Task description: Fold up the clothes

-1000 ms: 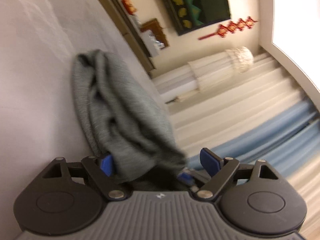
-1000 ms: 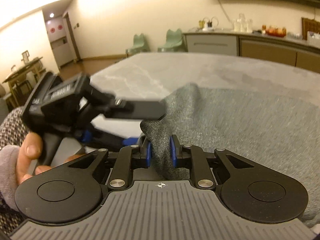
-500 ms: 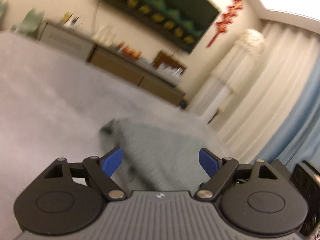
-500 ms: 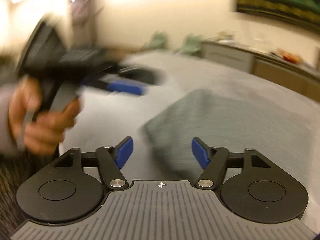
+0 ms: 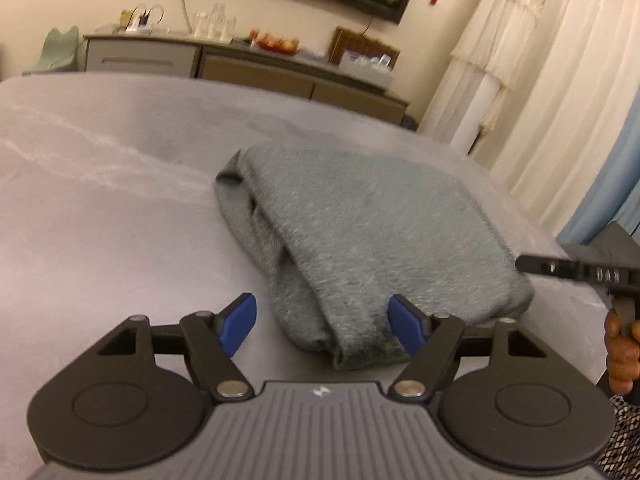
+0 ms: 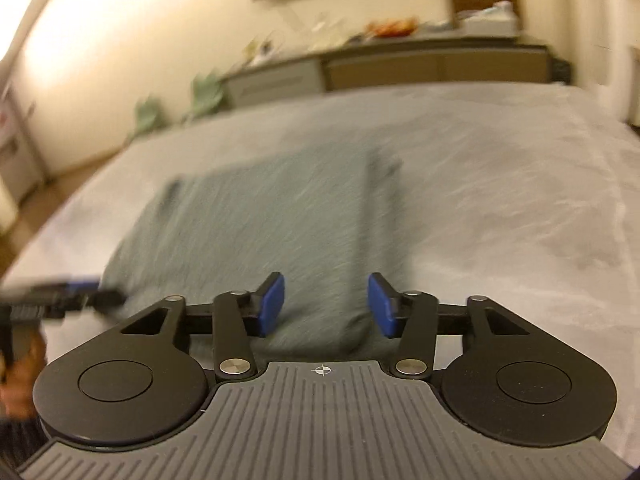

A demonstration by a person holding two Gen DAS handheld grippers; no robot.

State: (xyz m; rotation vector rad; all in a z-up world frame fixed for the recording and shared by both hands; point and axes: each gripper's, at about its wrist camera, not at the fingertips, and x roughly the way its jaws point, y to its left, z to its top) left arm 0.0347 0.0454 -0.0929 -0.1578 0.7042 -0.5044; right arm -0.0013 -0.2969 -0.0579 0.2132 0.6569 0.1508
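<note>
A grey knit garment (image 5: 360,236) lies folded in a thick bundle on the pale grey table (image 5: 100,220). My left gripper (image 5: 324,322) is open just in front of the bundle's near corner, with nothing between its blue pads (image 5: 238,322). In the blurred right wrist view the same garment (image 6: 260,236) lies flat ahead. My right gripper (image 6: 326,304) is open above its near edge, holding nothing. The right gripper's tip (image 5: 576,270) shows at the left wrist view's right edge, held by a hand (image 5: 622,350). The left gripper's tip (image 6: 64,296) shows at the far left.
A long sideboard (image 5: 240,64) with bottles and fruit stands against the far wall. Pale curtains (image 5: 560,92) hang to the right. Green chairs (image 6: 176,100) stand beyond the table's far edge. Bare tabletop (image 6: 520,220) spreads to the right of the garment.
Both grippers let go of the grey garment and opened. The bundle now lies on the table, and both grippers have drawn back from it.
</note>
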